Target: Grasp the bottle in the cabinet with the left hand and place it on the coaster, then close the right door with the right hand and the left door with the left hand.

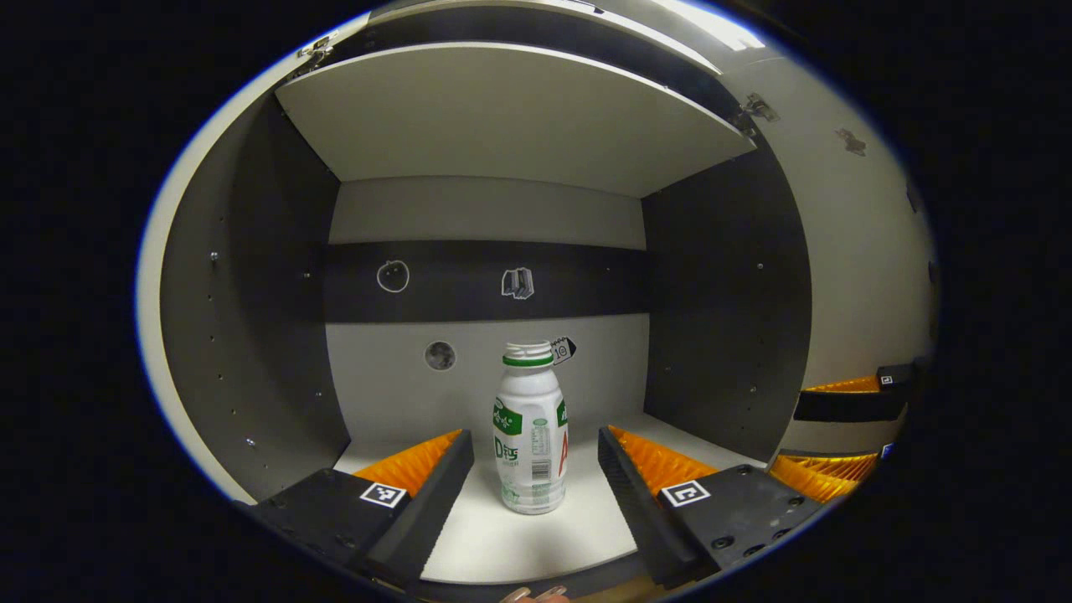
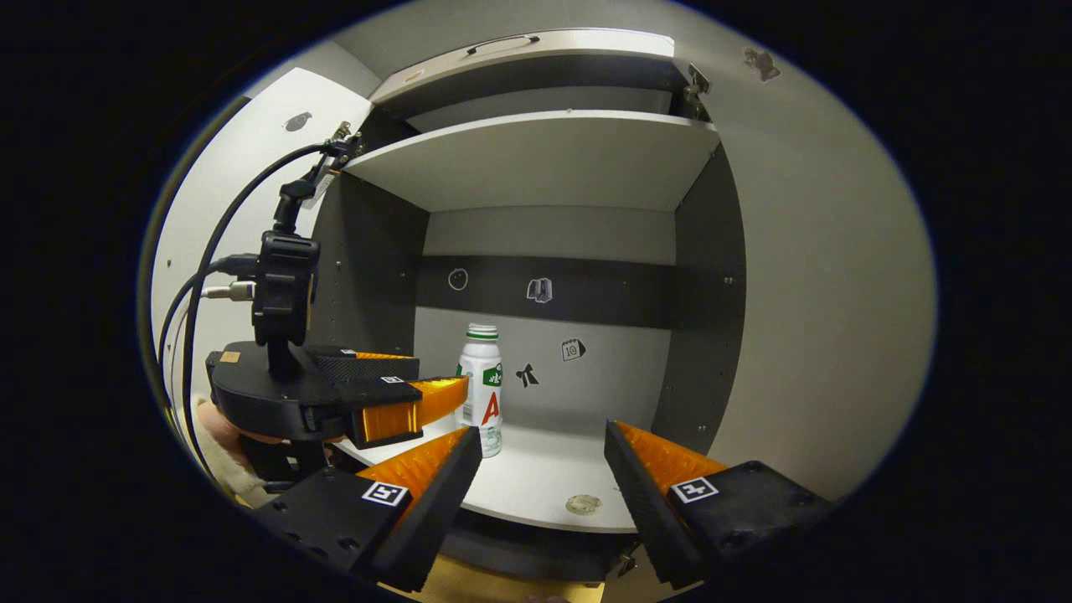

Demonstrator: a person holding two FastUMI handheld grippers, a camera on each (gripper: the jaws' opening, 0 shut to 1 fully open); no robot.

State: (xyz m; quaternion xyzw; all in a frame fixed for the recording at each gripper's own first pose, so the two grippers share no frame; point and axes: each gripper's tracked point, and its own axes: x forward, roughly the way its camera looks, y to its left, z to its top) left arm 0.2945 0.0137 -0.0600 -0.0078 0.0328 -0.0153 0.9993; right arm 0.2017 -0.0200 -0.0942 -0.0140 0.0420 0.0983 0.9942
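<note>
**Left gripper lines up on the bottle inside the open cabinet**

The cabinet (image 1: 519, 126) stands open, both doors swung wide, so its lower shelf (image 1: 536, 544) is reachable from the front. The right door (image 2: 829, 318) angles out along the right gripper view's right side, the left door (image 2: 251, 151) along its left; neither has been touched yet, which fits the task order, since the bottle must come out first.

The left gripper (image 1: 536, 469) reaches into the opening with its fingers spread wide, one on each side of the bottle, not touching it. That stance suits a side-on pinch on the body.

The right gripper (image 2: 543, 477) waits just outside the cabinet front, fingers likewise spread and holding nothing, probably kept clear until door duty.

The bottle (image 1: 531, 427) stands upright on the lower shelf, near its front.
</note>
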